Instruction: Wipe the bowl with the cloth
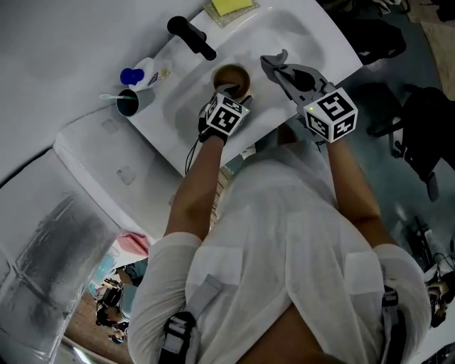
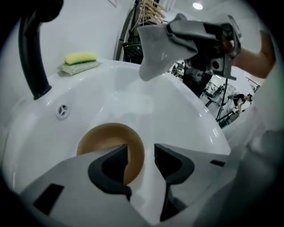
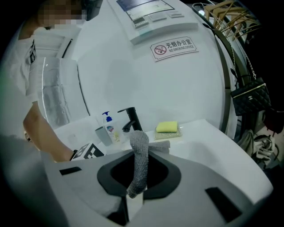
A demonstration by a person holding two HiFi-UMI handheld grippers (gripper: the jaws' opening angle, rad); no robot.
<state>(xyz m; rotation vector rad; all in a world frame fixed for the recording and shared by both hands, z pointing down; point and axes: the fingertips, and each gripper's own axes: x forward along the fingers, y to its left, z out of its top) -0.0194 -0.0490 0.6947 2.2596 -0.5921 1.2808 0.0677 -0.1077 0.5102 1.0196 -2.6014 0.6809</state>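
A brown bowl [image 1: 232, 75] [image 2: 103, 141] sits in the white sink basin [image 1: 284, 32]. My left gripper [image 1: 229, 91] [image 2: 141, 153] points down at it and is open. One jaw hangs over the bowl's inside and the other outside its near rim, with neither pad pressing on it. My right gripper [image 1: 276, 65] [image 3: 141, 155] hovers above the basin's right side, shut on a grey cloth [image 1: 274, 57] [image 2: 156, 49] [image 3: 139, 141]. The cloth sticks up past its fingertips.
A black faucet [image 1: 190, 37] [image 2: 33, 57] stands at the back of the basin. A yellow sponge [image 1: 231, 7] [image 2: 80, 60] lies on the ledge behind it. A soap bottle [image 1: 146, 73] and a cup [image 1: 128, 104] with a toothbrush stand on the left ledge.
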